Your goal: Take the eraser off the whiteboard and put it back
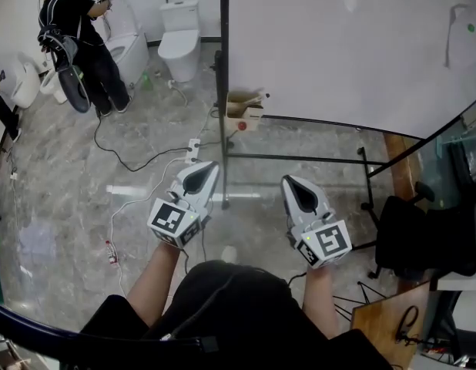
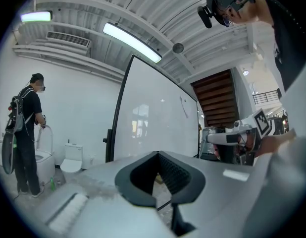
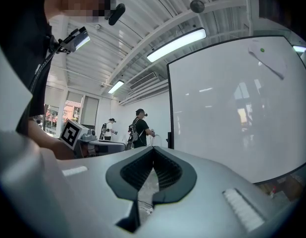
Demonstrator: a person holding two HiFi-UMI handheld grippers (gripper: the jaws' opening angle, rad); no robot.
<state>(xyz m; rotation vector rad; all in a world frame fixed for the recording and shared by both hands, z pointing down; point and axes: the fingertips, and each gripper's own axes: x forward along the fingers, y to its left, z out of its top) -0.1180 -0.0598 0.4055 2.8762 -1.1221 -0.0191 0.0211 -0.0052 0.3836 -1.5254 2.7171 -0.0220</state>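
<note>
At a standing whiteboard [image 1: 338, 45], you hold the left gripper [image 1: 201, 173] and the right gripper [image 1: 294, 185] level and short of the board. Both have their jaws together on nothing, so the task looks not yet begun: lifting the eraser off and setting it back are both left to do. The eraser cannot be made out for certain. A small pale thing with a green dot [image 1: 463, 35], high on the board's right side, may be it. A cardboard box [image 1: 244, 108] sits at the board's lower left corner. The grey stone-look floor [image 1: 61, 206] is strung with cables [image 1: 130, 160]. Toilets [image 1: 180, 37] line the far wall, where another person [image 1: 76, 37] works, and a black chair [image 1: 411, 237] stands at your right.
</note>
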